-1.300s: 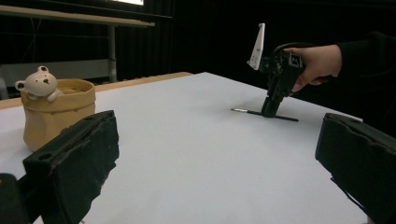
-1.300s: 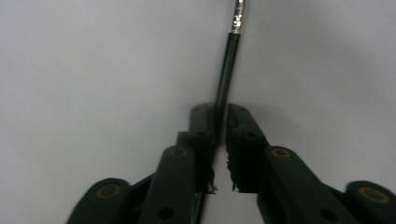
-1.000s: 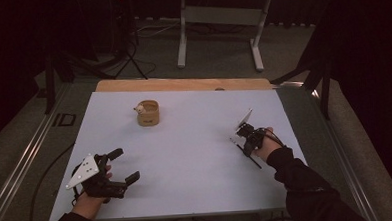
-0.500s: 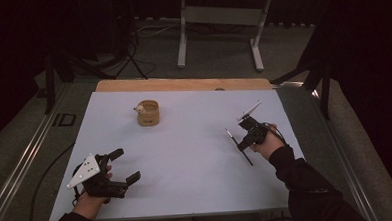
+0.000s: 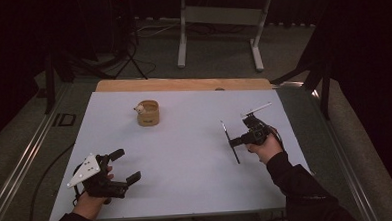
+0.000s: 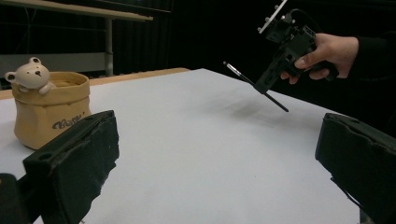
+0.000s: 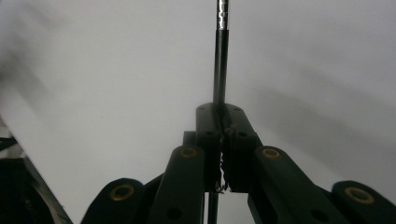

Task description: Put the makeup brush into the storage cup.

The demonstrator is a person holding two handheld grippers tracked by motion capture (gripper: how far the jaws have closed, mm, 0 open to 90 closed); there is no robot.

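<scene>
My right gripper (image 5: 235,140) is shut on a thin black pen (image 5: 230,141) and holds it above the right side of the white table (image 5: 186,161). In the right gripper view the pen (image 7: 221,51) runs straight out from the closed jaws of the right gripper (image 7: 222,116). The left gripper view shows that pen (image 6: 254,85) slanting in the air, with the right gripper (image 6: 268,81) clamped around its middle. My left gripper (image 5: 126,166) rests open at the near left, nothing between its jaws (image 6: 219,163). A tan pot with a small bear on its rim (image 5: 148,113) (image 6: 51,107) stands at the back left.
A wooden strip (image 5: 183,84) borders the table's far edge. Behind it on the floor stand a desk frame (image 5: 220,19) and a dark tripod (image 5: 126,48). A metal rail (image 5: 21,163) runs along the left side.
The right gripper has carried the pen a little to the left and turned it steeper. The left gripper has stayed where it was, open.
</scene>
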